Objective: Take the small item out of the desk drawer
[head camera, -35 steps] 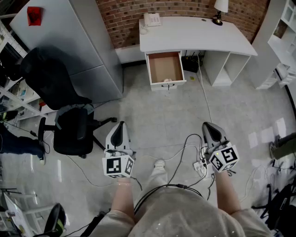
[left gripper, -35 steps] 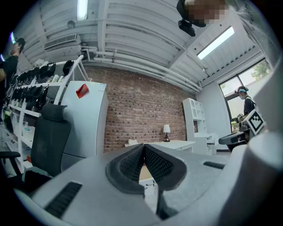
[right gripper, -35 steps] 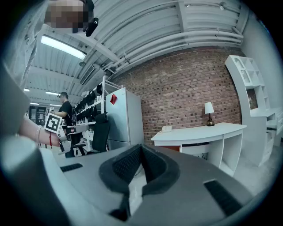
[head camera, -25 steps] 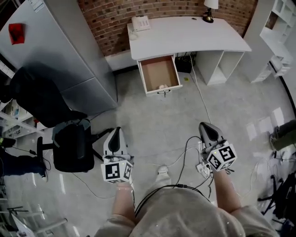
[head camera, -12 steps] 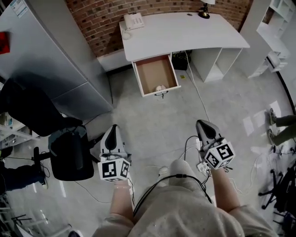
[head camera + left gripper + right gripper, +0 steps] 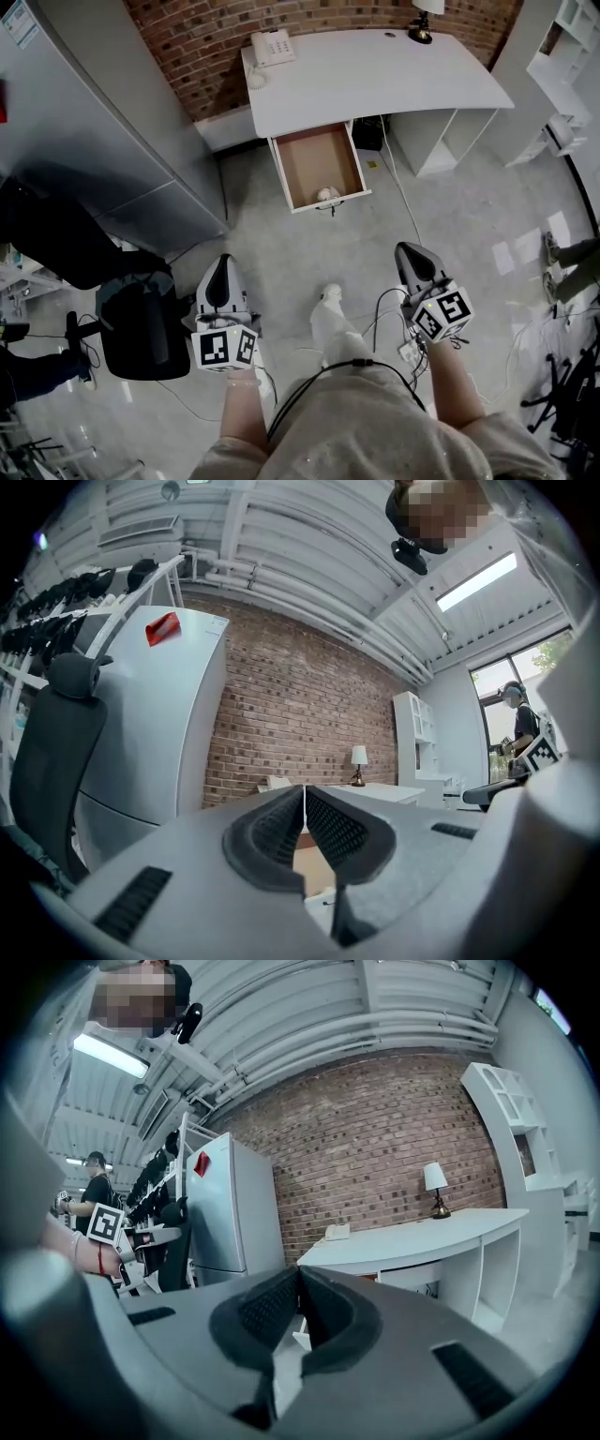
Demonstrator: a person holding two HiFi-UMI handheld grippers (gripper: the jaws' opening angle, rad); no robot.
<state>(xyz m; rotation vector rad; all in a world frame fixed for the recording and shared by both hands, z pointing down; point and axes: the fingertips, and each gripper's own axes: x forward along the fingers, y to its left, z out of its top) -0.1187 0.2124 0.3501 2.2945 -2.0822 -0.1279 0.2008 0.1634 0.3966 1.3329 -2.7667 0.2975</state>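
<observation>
A person walks across a grey floor [image 6: 309,253] toward a white bench [image 6: 375,75] set against a brick wall, a tool in each hand. Compared with a moment ago, the bench and its open drawer [image 6: 314,159] look larger and sit lower in the head view, so the person has come closer. One foot [image 6: 328,298] is now stepped forward between the two tools.

The left tool [image 6: 221,262] and right tool [image 6: 411,251] have travelled with the body, both pointing roughly level toward the bench. Each has its jaws pressed together with nothing between them.

The item [image 6: 325,195] is small, pale and rounded. It lies inside the drawer at the front edge, near the handle, and what it is cannot be told from here. The rest of the drawer looks bare.

The drawer is already pulled out, so no opening step seems needed, but both tools are well apart from it. The approach is the step in hand. One tool will likely have to spread its jaws and tip downward before it can reach in for the item.
</observation>
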